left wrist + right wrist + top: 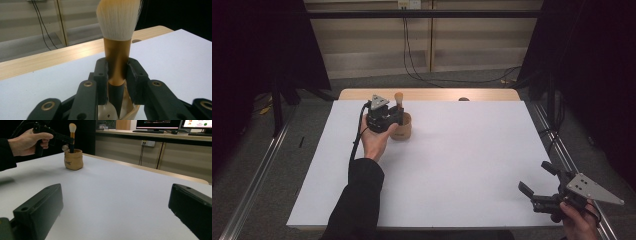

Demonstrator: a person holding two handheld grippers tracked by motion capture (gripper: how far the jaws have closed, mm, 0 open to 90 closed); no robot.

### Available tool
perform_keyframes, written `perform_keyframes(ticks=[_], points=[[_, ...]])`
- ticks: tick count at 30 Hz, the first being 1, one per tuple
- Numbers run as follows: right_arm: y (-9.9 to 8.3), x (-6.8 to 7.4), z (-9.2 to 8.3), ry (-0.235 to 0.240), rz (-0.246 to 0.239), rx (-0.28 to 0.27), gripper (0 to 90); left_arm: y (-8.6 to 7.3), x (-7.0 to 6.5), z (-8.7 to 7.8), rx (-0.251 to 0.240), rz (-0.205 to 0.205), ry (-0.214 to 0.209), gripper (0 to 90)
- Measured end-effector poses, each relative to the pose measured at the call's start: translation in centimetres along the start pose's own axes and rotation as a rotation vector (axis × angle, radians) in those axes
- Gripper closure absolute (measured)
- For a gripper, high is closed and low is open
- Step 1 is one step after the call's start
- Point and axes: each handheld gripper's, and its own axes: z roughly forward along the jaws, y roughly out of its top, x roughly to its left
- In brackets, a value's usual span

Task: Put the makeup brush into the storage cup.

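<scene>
Left gripper [398,114] clamps brush [399,98] in cup [404,131].

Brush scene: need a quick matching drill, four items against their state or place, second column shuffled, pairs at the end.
Items:
1. brush
2. left claw
3. right claw
4. holder

States:
A. open, with nothing between its jaws, near table corner
B. tan, standing on the white sheet
C. upright, bristles up, handle tip in the holder
D. shut on the gold handle

Pairs: 1-C, 2-D, 3-A, 4-B
</scene>
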Motion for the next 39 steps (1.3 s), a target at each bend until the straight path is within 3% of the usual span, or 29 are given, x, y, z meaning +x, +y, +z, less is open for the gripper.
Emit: perform_keyframes(ticks=[17,24,34,39], points=[[-0.02,-0.09,-0.1,-0.002,-0.004,-0.003,0.0,0.02,0.74,-0.09,0.008,-0.042,-0.002,70.3],[-0.03,-0.13,-0.05,-0.001,-0.009,-0.003,0.0,0.13,0.89,-0.29,-0.013,-0.055,-0.016,61.9],[-0.03,-0.17,-0.01,0.001,-0.005,-0.005,0.0,0.26,0.96,-0.41,-0.04,-0.045,-0.027,35.8],[-0.05,-0.2,-0.03,-0.001,0.005,0.0,0.0,0.29,0.76,-0.44,-0.021,-0.028,-0.046,27.9]])
